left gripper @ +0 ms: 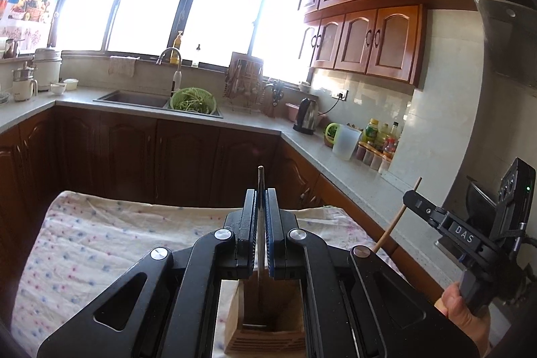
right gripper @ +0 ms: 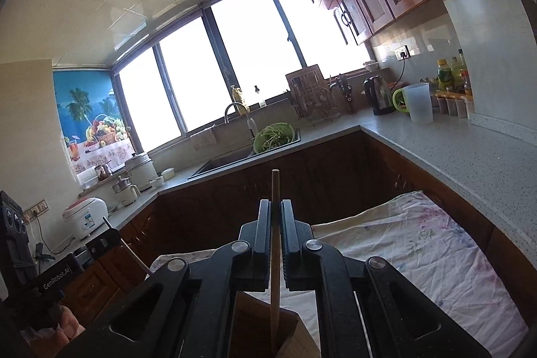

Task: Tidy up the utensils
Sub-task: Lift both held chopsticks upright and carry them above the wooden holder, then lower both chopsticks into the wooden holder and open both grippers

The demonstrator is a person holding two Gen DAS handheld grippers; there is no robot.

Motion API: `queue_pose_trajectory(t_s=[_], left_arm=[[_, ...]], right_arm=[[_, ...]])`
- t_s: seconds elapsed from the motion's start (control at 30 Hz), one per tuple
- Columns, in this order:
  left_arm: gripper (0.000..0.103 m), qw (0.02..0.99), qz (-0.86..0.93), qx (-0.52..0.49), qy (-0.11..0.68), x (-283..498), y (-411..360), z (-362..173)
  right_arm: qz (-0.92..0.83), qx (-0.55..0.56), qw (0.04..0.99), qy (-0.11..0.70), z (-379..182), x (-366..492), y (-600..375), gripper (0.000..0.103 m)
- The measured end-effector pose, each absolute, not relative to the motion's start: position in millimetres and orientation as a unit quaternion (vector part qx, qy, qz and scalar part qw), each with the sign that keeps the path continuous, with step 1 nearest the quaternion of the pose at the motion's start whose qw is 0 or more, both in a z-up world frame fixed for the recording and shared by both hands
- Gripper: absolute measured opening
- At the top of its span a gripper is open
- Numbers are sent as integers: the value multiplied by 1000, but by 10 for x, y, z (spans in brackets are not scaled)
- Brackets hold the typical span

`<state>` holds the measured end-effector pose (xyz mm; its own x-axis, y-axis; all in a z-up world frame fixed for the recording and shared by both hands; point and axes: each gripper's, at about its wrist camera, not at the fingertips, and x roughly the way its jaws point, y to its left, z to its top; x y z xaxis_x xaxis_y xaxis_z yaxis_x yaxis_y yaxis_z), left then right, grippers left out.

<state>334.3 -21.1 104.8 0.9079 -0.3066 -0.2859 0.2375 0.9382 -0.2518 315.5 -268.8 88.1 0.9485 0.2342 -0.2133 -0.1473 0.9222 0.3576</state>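
My left gripper (left gripper: 261, 193) is shut on a thin metal utensil (left gripper: 260, 244) that stands upright, its lower end down inside a wooden utensil holder (left gripper: 268, 321) on the cloth. My right gripper (right gripper: 275, 205) is shut on a wooden stick (right gripper: 275, 257), held upright with its lower end inside the same wooden holder (right gripper: 295, 338). In the left wrist view the right gripper (left gripper: 411, 197) shows at the right with the wooden stick (left gripper: 396, 218) in it. In the right wrist view the left gripper (right gripper: 109, 235) shows at the lower left.
A floral cloth (left gripper: 100, 240) covers the table under the holder. Behind is an L-shaped counter (left gripper: 352, 170) with a sink (left gripper: 134, 98), green colander (left gripper: 193, 99), dish rack (left gripper: 243, 83), kettle (left gripper: 307, 116), plastic jug (left gripper: 345, 143) and bottles (left gripper: 379, 136).
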Motion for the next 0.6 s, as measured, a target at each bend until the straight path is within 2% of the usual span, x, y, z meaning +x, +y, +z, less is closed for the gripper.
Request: queue_pose_trajectory(t_s=[0.3,0.6], left_arm=[[4,967,-128,-112,188,3496,-303,705],[4,967,-122,-112,196,3524,-257,716]], right_arm=[[93,189,965,158,534,3301,-2709,5],[95,187,962,173,490,3329,-2697,6]])
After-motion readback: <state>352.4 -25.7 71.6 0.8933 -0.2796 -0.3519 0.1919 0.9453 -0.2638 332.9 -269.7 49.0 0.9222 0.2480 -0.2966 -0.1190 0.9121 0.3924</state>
